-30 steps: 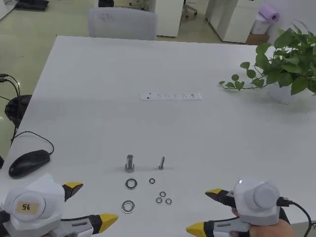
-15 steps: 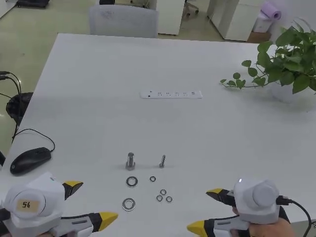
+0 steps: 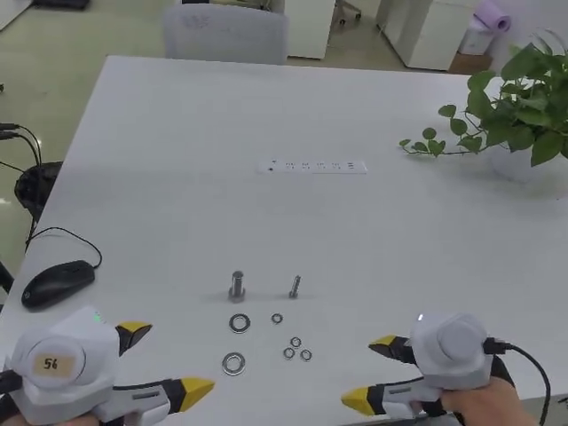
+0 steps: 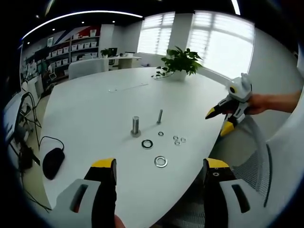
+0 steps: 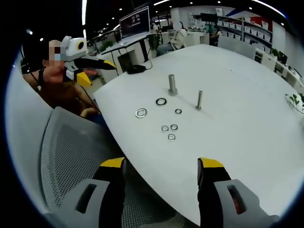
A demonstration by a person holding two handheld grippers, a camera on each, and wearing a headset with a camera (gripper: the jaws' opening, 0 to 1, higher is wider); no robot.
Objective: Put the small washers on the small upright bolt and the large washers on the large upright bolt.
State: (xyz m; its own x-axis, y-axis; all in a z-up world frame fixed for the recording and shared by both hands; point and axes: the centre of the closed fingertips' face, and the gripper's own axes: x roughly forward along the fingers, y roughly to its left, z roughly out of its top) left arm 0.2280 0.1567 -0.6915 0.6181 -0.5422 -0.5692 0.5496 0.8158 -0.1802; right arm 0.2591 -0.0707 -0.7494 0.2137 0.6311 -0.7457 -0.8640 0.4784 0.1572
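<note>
Wide white tabletop point(image 3: 177, 177), and both tools hang at its near edge, over the person's lap side. The left tool point(image 3: 165, 359) sits at near left with its jaws spread wide, nothing between them. The right tool point(image 3: 369, 373) sits at near right, jaws just as far apart and holding nothing, touching nothing.

Everything to be picked up lies between the two tools and a little farther in. The large bolt point(image 3: 236, 286) stands upright on the left with the small bolt point(image 3: 295, 287) upright just to its right. Two large washers point(image 3: 233, 363) lie flat in a line nearer than the large bolt, and the near one looks closest to the left tool. The small washers point(image 3: 295, 342) lie flat nearer than the small bolt, and they look slightly closer to the right tool.
</note>
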